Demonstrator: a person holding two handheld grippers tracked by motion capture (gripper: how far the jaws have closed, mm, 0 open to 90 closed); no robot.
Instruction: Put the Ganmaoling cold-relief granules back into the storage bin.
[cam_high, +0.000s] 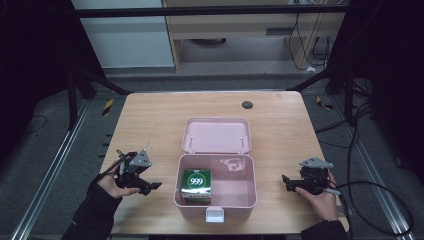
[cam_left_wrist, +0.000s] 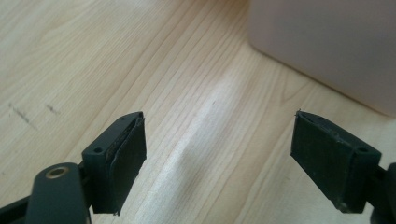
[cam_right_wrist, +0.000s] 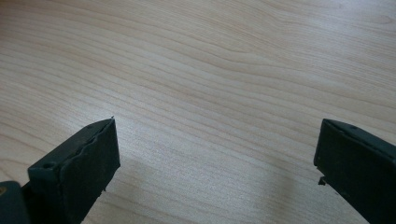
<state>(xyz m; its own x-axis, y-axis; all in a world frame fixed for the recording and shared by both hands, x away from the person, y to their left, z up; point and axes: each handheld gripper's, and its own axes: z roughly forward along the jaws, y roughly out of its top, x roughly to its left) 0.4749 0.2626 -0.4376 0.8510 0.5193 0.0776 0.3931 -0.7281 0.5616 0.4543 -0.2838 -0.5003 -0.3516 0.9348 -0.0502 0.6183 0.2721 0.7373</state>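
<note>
Pale wood tabletop (cam_high: 150, 120) carries a pink box (cam_high: 248, 197), lid (cam_high: 216, 135) thrown back, just to the right of your left gripper (cam_high: 156, 185). Inside, against its near-left wall, stands a green carton (cam_high: 196, 186): likely light, stiff card with glossy faces that could slip or dent. Pinch it across its two flat sides, near the top. Both grippers are spread with nothing between the jaws; your right gripper (cam_high: 284, 180) sits on the box's far side, well apart.
</note>
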